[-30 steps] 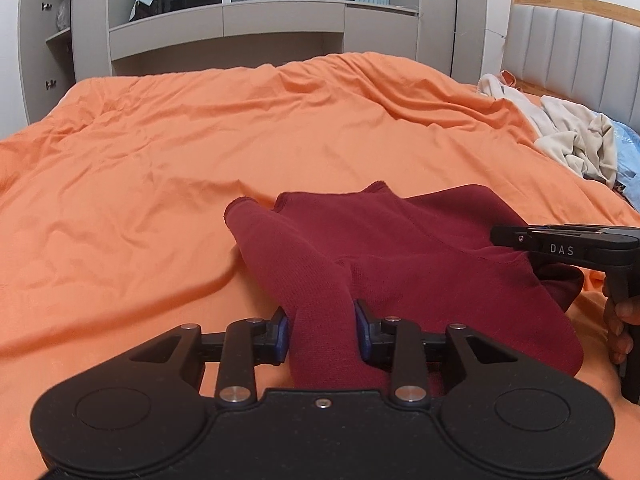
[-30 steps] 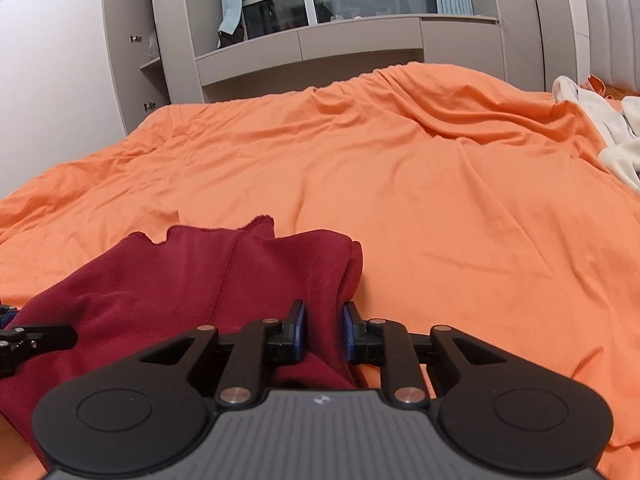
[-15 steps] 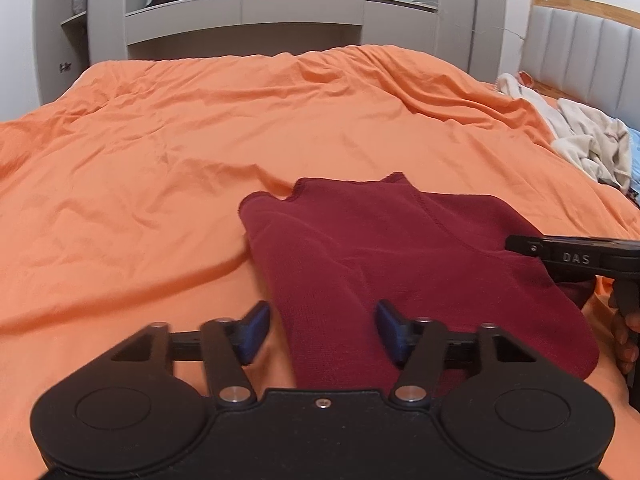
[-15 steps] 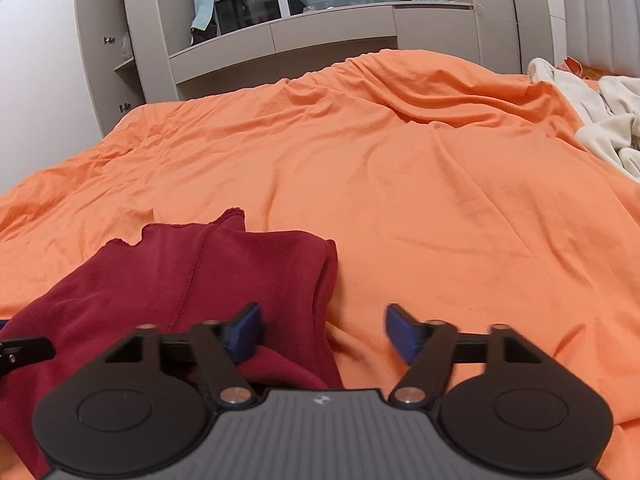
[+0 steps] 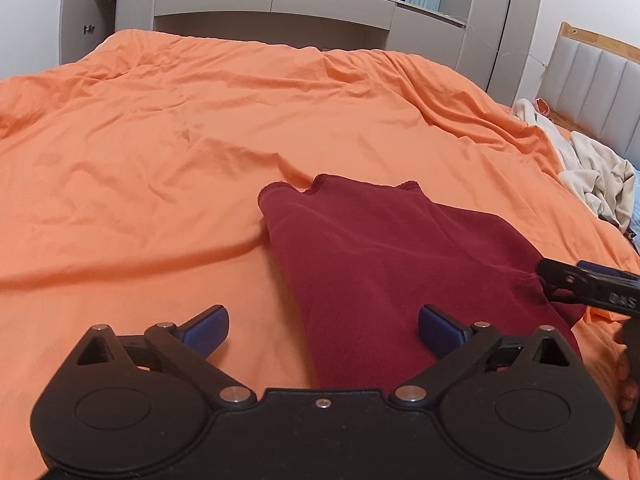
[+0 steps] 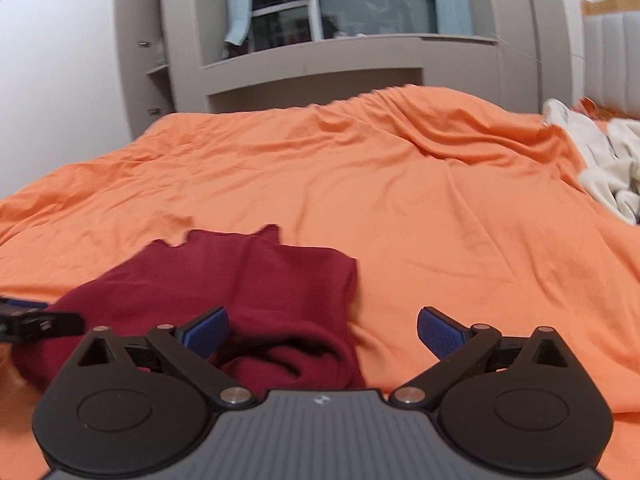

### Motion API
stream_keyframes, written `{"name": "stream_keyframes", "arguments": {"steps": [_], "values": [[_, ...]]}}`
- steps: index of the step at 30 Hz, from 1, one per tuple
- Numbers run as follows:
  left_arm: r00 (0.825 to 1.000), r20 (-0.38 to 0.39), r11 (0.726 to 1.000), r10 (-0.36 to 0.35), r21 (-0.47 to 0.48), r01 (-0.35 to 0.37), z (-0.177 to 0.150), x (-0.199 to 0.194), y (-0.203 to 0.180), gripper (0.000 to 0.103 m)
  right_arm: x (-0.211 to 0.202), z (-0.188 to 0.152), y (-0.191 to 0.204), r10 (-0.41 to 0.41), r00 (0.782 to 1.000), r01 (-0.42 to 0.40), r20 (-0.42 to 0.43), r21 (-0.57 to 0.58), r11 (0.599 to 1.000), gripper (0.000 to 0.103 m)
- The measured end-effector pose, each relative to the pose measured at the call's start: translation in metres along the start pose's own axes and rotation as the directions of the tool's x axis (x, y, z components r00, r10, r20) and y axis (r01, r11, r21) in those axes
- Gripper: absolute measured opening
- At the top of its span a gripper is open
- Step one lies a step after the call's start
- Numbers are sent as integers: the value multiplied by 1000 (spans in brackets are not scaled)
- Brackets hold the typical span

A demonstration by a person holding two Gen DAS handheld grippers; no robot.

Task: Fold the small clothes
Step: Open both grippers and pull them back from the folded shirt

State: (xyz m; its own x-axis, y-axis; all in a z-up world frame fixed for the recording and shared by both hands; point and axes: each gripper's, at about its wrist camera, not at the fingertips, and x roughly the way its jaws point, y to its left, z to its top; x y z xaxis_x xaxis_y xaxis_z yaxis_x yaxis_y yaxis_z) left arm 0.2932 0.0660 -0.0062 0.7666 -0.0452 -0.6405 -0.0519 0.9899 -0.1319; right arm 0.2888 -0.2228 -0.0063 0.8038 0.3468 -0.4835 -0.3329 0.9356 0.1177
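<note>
While both sets of jaws are opening with nothing pinched, the left gripper [image 5: 322,326] and right gripper [image 6: 322,326] straddle the near end of the maroon garment [image 5: 384,264], lying on the orange bedspread [image 5: 200,128]. Release step, apparently; next, a regrasp for another fold. Its long axis runs away from the grippers, notched hem farthest.
</note>
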Motion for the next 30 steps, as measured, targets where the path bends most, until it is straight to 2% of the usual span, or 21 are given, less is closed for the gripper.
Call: {"name": "stream_keyframes", "arguments": {"steps": [4,9,14,20,23,26,30], "values": [[1000,1,1000,2,-6,-2,-2,-4,1,102,-18,-5,16,55,998,-54,8,-50,997,103],[1000,-2,1000,-7,-29,7,-4,-7,4,102,-32,-19,41,136,990,-139,-28,-131,982,103],[1000,-3,999,-8,-34,8,-5,-8,6,102,-31,-34,63,23,999,-35,-45,-274,961,103],[1000,4,999,-11,-34,11,-8,-12,6,102,-26,-37,58,-121,992,109,-21,-296,949,103],[1000,13,999,-19,-45,19,-11,-18,7,102,-22,-39,54,-210,978,200,3,-320,926,101],[1000,24,998,-15,-57,16,-16,-27,8,102,-24,-39,49,-167,986,159,-1,-292,943,101],[999,46,997,-18,-71,21,-21,-40,9,102,-38,-38,52,-134,990,139,37,-293,946,103]]}}
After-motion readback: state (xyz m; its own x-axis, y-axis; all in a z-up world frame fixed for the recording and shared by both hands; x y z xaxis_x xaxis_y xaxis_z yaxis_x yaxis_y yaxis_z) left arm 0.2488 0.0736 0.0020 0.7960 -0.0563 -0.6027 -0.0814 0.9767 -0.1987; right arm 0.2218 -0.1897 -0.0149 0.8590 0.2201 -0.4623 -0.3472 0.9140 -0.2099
